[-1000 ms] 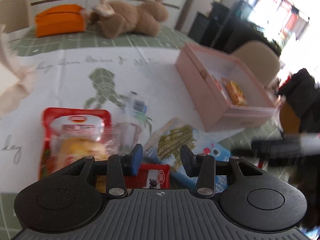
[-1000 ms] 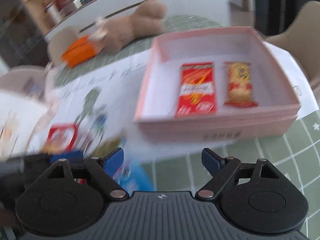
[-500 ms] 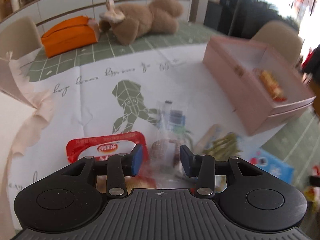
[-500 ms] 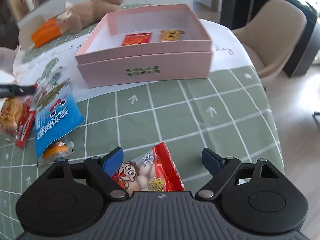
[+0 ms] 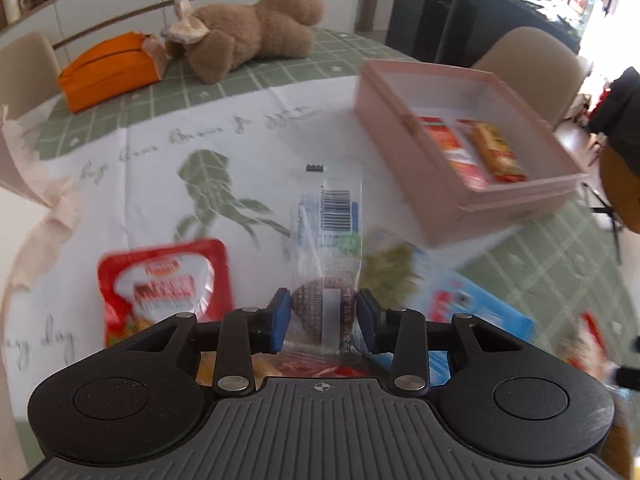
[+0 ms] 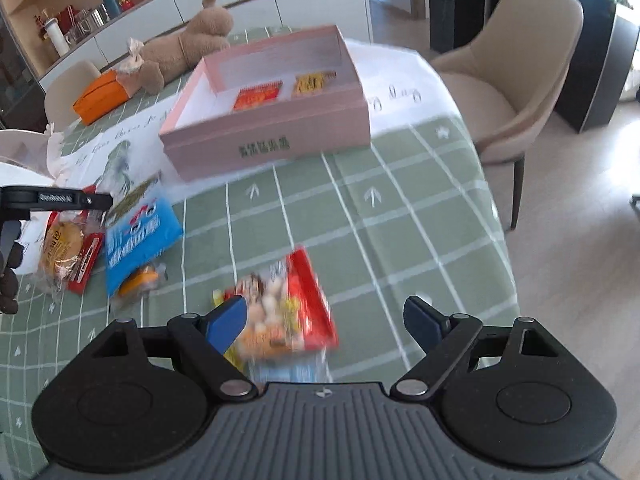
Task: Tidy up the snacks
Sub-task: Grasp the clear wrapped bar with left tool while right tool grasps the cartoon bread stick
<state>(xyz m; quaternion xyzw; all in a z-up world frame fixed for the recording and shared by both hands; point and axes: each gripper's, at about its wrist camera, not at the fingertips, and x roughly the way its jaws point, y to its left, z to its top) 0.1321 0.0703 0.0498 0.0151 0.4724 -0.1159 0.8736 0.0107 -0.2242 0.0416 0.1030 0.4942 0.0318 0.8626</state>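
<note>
1. The pink box [image 5: 472,184], open-topped, sits on the table and holds a red packet [image 5: 450,146] beside a yellow packet [image 5: 494,152].
2. The left gripper [image 5: 323,320], near-left of the box, is clenched on a clear-wrapped snack [image 5: 326,240].
3. The right gripper [image 6: 326,320], nearer than the box, stands spread wide over a red snack bag [image 6: 288,304], not pinching it.

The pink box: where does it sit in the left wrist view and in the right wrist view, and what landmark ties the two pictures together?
Left wrist view: the pink box sits right of centre in the upper half, two snack packs inside.
Right wrist view: the pink box is upper centre, its printed front wall facing the camera.
Shared landmark: the brown plush toy lying beyond it beside the orange pouch.
</note>
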